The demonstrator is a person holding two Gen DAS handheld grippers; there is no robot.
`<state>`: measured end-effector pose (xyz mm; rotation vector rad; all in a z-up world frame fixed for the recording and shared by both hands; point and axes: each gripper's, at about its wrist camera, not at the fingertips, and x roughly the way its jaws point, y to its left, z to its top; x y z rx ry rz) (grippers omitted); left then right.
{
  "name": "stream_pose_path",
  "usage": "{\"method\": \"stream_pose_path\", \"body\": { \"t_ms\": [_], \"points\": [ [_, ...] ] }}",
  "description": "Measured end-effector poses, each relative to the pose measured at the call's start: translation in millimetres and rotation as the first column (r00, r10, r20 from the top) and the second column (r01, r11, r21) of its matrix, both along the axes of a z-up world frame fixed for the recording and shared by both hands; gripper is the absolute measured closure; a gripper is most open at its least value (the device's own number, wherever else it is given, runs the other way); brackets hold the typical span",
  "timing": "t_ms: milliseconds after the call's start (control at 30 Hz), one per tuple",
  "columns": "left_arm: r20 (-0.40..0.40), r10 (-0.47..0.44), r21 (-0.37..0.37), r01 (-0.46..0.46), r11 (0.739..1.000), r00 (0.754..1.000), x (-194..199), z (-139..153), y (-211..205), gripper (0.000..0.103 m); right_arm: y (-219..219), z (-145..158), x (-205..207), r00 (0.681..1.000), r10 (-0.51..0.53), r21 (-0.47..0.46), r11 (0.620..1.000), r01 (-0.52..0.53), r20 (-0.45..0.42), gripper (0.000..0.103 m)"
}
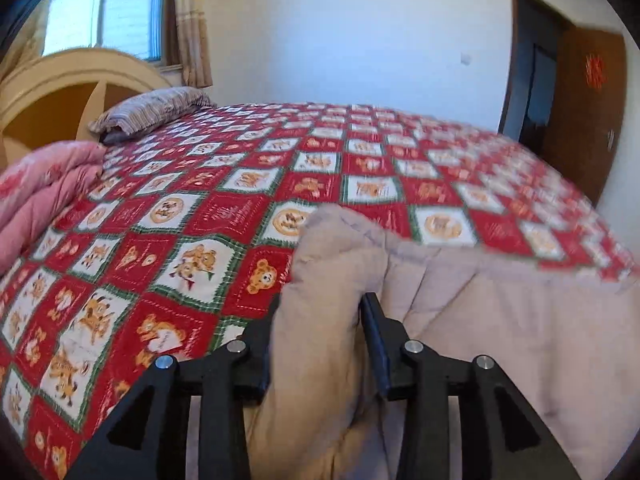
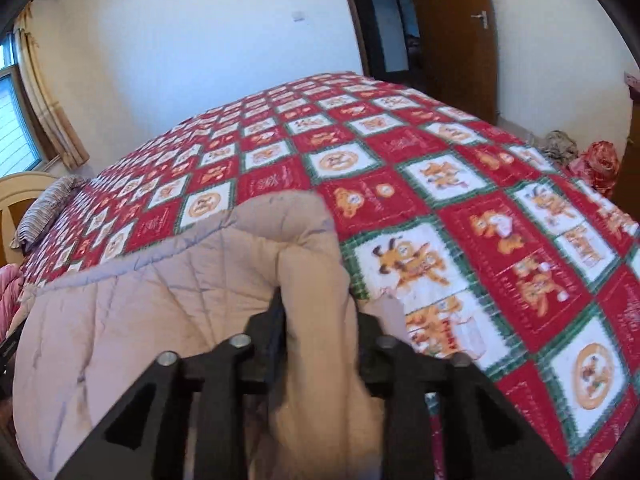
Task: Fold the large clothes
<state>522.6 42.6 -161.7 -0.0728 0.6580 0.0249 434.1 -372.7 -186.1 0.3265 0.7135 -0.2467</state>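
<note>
A: What is at the far left?

B: A pink duvet (image 1: 44, 184) bunched at the bed's left side, with a striped pillow (image 1: 148, 110) beyond it by the headboard. A red checked bedspread (image 1: 224, 184) with cartoon squares covers the bed.

A: Where is the garment?

B: The beige quilted garment (image 1: 500, 312) is at the near edge of the bed, raised between the two grippers. The left gripper (image 1: 320, 320) has its fingers closed on one bunched corner; further right, the right gripper (image 2: 320, 316) has its fingers closed on the other corner.

A: Which way does it run?

B: Its long axis appears to run left to right, along the near edge of the bed, with the held edge pointing across the bed toward the far wall. The rest drops below the grippers, out of view.

A: What could go wrong?

B: I judge the padding thick and springy, so a corner could slip out of the fingers. If one gripper travels further than the other, the fold would likely land skewed. The hanging part may also drag and crease the bedspread.
</note>
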Motion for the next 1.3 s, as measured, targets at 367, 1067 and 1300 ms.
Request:
{"method": "stream_pose_path", "body": {
  "t_ms": [367, 1067, 1300],
  "points": [
    [0.093, 0.017, 0.050, -0.022, 0.999, 0.995, -37.0, 36.2, -62.9, 0.004, 108.4, 70.1, -21.6, 0.981, 0.111, -0.196, 0.977, -0.079, 0.156, 0.018],
    [-0.097, 0.050, 0.086, -0.041, 0.995, 0.994, 2.1, -50.3, -77.8, 0.001, 130.5, -28.2, 36.9, 0.979, 0.193, -0.160, 0.966, -0.201, -0.060, 0.015],
    [-0.107, 0.065, 0.107, -0.053, 0.993, 0.992, 4.3, -53.2, -80.1, 0.001, 133.5, -33.7, 43.3, 0.976, 0.189, -0.174, 0.963, -0.205, -0.106, 0.013]
  ]
}}
